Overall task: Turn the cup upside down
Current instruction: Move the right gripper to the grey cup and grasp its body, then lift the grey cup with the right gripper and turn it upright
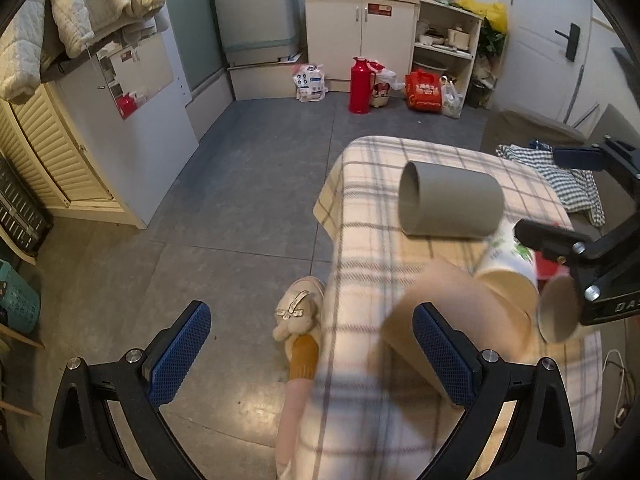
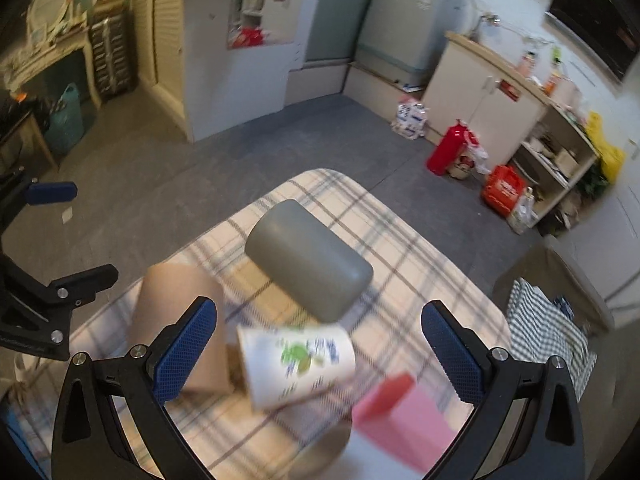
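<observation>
Your left gripper (image 1: 312,354) and right gripper (image 2: 320,350) hover with fingers spread wide, holding nothing, above the plaid-covered table (image 2: 420,256), where the grey cup (image 2: 308,258) lies on its side beside a white printed cup (image 2: 296,364).

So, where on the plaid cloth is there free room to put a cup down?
Bare plaid cloth lies beyond and right of the grey cup, toward the far rounded edge. The near side is crowded: brown paper cup, white printed cup and pink box sit close together.
</observation>
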Tool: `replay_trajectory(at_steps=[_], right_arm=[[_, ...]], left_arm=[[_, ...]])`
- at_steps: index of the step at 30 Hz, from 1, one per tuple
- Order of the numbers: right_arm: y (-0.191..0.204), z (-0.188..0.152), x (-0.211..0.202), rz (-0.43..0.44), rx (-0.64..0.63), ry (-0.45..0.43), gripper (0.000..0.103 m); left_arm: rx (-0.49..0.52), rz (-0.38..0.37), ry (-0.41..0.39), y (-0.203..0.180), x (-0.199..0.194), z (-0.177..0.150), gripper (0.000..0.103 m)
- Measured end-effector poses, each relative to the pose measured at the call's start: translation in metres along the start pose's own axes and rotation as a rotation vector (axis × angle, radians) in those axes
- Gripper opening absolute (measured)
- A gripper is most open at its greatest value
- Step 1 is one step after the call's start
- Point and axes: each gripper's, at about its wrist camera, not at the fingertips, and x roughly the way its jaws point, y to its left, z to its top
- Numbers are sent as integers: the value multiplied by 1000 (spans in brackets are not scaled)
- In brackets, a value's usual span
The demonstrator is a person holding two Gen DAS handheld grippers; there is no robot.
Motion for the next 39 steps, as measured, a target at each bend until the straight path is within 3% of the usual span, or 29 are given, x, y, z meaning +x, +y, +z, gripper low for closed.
replay_trajectory(at_steps=[17,22,25,30,39], right_arm=[[1,31,110,102,-174,174,102],[7,35,119,95,-181,209,89],[6,36,98,67,-148,195,80],[-11,31,36,30,-21,155,74],[3,-1,-132,-48,96,53,73]], left_arm=[[-20,7,21,3,30,20,103],[-12,15,18,-3,24,19,103],[-3,27,0,-4,10,21,103],[-15,10,-64,-7,-30,22,103],[-20,-45,-226,-11,-139,6,103]])
